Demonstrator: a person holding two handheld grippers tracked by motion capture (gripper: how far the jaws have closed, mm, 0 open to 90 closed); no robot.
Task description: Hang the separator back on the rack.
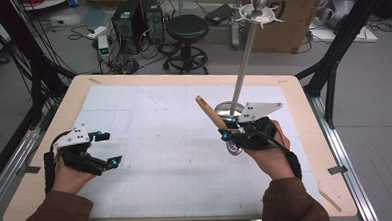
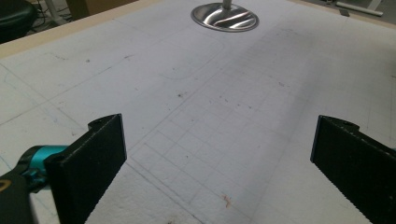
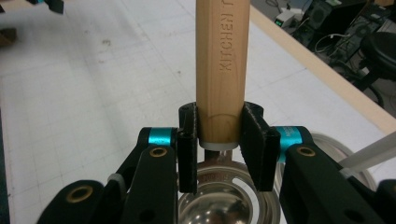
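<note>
Wooden-handled ladle (image 3: 219, 70) clamped in our right gripper (image 1: 227, 130) jaws, lifted off the worktop (image 1: 148, 92) beside the hanging stand (image 1: 245, 53). Pickup done; hanging it remains, we judge. Left gripper (image 1: 108, 149) jaws wide, empty.

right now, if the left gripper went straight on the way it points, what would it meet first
Probably the round steel base of the stand. The left gripper, jaws open and empty, looks along bare white mat toward it, with nothing in between. It tilts down a little, so it might touch the mat first.
</note>
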